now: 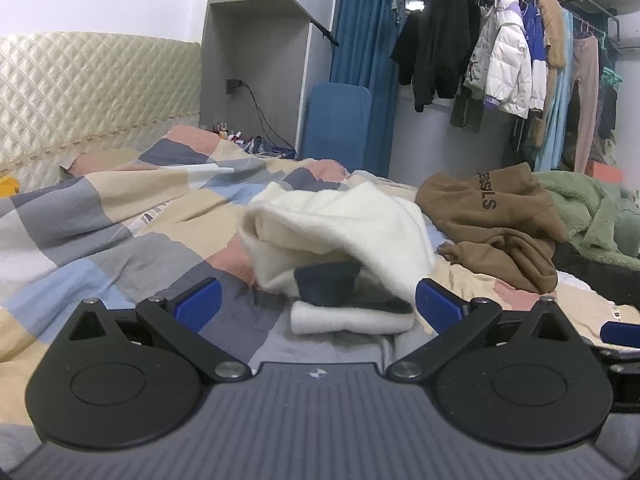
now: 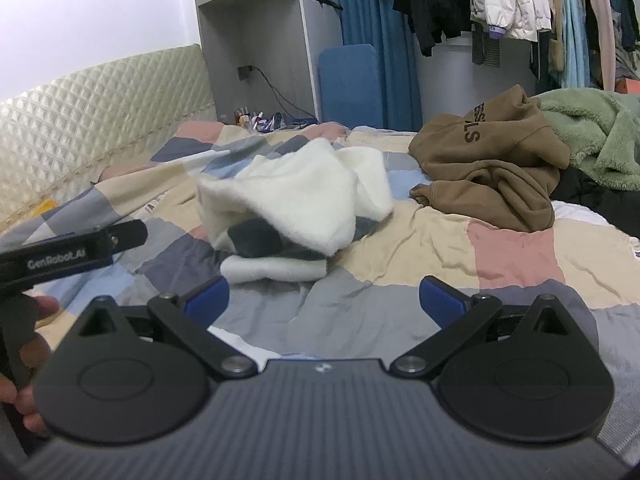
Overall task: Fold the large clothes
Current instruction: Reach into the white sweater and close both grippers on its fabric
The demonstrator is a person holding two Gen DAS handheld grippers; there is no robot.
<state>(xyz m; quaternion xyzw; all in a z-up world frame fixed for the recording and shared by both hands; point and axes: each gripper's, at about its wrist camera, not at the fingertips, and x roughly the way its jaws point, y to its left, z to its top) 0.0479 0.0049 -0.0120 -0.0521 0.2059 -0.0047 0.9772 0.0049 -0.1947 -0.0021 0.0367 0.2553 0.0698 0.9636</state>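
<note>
A cream fleece garment (image 1: 340, 232) (image 2: 296, 196) with a dark navy part showing under its front fold lies bunched on the checked bedspread (image 1: 120, 232) (image 2: 460, 264). My left gripper (image 1: 318, 304) is open, its blue pads on either side of the garment's near edge, nothing between them. My right gripper (image 2: 324, 300) is open too, a short way in front of the garment over bare bedspread. The left gripper's black finger (image 2: 80, 250) reaches into the right wrist view from the left, with a hand (image 2: 28, 352) behind it.
A brown hoodie (image 1: 496, 220) (image 2: 488, 160) and a green fleece (image 1: 592, 208) (image 2: 592, 132) lie heaped at the right. A quilted headboard (image 1: 92, 96) stands on the left. Behind the bed are a grey cabinet (image 1: 256, 60), blue curtain (image 1: 360, 24) and a rack of hanging clothes (image 1: 508, 52).
</note>
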